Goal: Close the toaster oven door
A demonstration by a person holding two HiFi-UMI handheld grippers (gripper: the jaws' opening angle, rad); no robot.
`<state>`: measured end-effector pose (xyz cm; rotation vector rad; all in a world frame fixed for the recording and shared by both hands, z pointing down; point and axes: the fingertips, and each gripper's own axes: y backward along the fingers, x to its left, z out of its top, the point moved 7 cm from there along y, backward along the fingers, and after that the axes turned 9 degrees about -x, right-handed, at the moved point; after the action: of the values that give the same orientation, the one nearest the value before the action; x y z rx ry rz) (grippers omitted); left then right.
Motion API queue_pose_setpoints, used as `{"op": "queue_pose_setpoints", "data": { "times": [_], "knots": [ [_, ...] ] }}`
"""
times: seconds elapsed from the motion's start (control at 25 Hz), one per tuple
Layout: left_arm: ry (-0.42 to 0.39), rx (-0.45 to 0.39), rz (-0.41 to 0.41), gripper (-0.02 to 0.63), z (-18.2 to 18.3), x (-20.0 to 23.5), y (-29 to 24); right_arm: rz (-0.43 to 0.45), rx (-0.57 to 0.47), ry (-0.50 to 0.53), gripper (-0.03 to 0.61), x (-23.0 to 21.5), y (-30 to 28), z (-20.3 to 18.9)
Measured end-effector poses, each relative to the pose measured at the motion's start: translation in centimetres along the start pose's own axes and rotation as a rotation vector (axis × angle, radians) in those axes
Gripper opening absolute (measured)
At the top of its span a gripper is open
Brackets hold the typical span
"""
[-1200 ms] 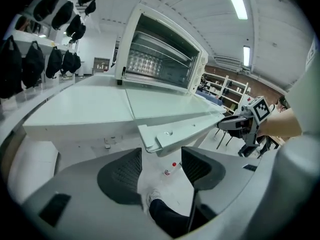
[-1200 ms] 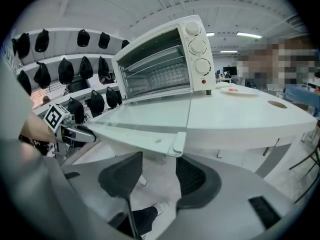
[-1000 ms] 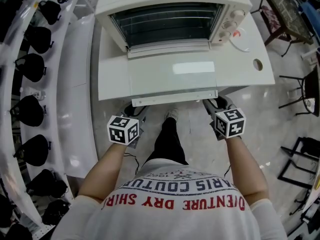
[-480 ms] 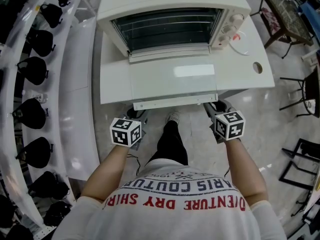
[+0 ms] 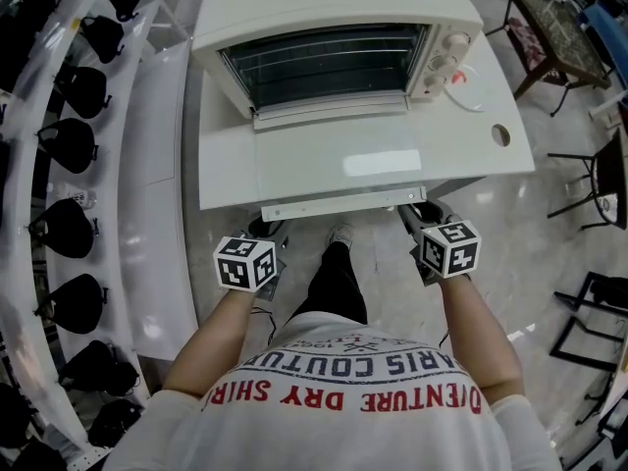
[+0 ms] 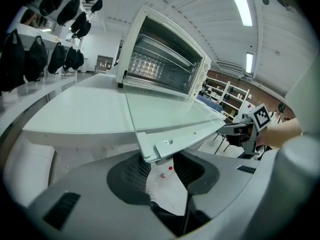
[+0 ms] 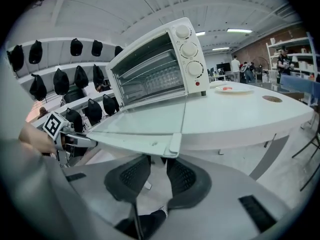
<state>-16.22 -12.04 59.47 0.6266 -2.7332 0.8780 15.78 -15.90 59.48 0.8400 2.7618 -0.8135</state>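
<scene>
Toaster oven (image 5: pixel 334 27) sits on the white table (image 5: pixel 221 180), door (image 5: pixel 334 160) fully down and lying flat in front of the oven, glass up. The door's front edge, the one farthest from the oven, overhangs the table edge. Cavity open, wire rack (image 5: pixel 324 62) visible inside, three knobs (image 5: pixel 444 57) down the oven's control side. Left gripper (image 5: pixel 267 235) is at the front corner of the door opposite the oven's knob side. Its jaws have just been closing and stand partly apart, a clear gap between the pads (image 6: pixel 134 176). The tips run under the door corner, which carries a small screwed end piece (image 6: pixel 165 145). Nothing clamped; can't tell if the tips touch the door's underside. Right gripper (image 5: pixel 417 219) is at the door's front corner on the knob side, same picture. Its jaws have also just been closing, narrower gap, pads (image 7: pixel 182 176) apart. Tips sit below the door's corner bracket (image 7: pixel 175 145), nothing between them, contact not readable. Both grippers are in front of the oven, below door level, one per corner. A plate (image 5: pixel 474 77) is on the table just beside the oven's knob side, and a round hole (image 5: pixel 501 135) in the tabletop is farther out on that side. Black bags (image 5: pixel 64 130) hang on white shelving on the oven's other side.
</scene>
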Motion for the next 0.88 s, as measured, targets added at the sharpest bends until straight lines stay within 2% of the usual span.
{"op": "queue_pose_setpoints", "data": {
  "times": [0.6, 0.88],
  "knots": [
    [0.069, -0.031, -0.027, 0.158, 2.0, -0.9, 2.2, 0.009, -0.047, -0.046, 0.097, 1.0, 2.2, 2.2],
    [0.083, -0.058, -0.033, 0.158, 3.4, -1.5, 3.5, 0.011, -0.072, -0.037, 0.097, 1.8, 3.3, 3.7]
  ]
}}
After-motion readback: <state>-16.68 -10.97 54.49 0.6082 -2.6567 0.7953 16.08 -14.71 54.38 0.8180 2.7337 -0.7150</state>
